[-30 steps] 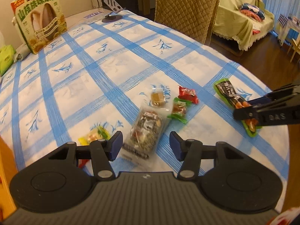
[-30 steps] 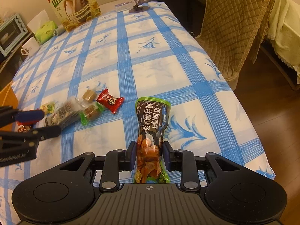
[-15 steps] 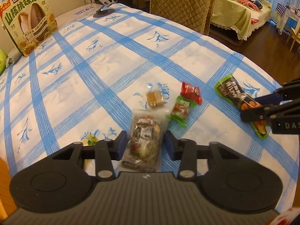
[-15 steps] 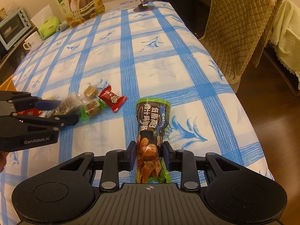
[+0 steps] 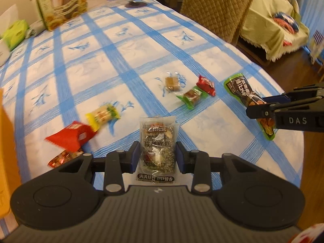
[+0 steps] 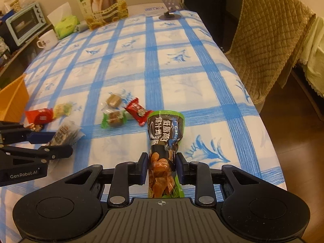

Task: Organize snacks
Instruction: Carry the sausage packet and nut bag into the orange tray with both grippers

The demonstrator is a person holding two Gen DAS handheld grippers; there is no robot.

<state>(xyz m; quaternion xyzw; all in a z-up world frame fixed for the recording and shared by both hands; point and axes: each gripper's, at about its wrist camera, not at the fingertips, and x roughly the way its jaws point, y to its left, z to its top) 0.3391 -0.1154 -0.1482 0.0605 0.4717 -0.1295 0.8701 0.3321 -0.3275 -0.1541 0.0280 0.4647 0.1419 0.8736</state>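
My left gripper (image 5: 158,156) is shut on a clear packet of dark seed bar (image 5: 158,141), its blue pads pressing both long sides. In the right wrist view the same packet (image 6: 64,133) sits tilted in the left gripper (image 6: 54,141) at the table's near left. My right gripper (image 6: 161,166) is shut on a long green-and-black meat snack pouch (image 6: 166,133), gripped near its lower end. That pouch (image 5: 239,89) also shows at the right of the left wrist view, with the right gripper (image 5: 257,106) on it. Both sit over the blue-checked tablecloth (image 6: 162,70).
Loose snacks lie between the grippers: a brown candy (image 5: 172,82), a green-wrapped one (image 5: 191,97), a red one (image 5: 206,85), a yellow-green one (image 5: 102,116) and a red packet (image 5: 70,138). An orange box (image 6: 12,99) stands left. A seed carton (image 6: 101,2), mug (image 6: 47,40) and chair (image 6: 269,46) are farther off.
The left gripper's jaws closed onto the seed bar packet and the hand shifted left, bringing the red packet into view. The right gripper kept its hold on the pouch and stayed put.
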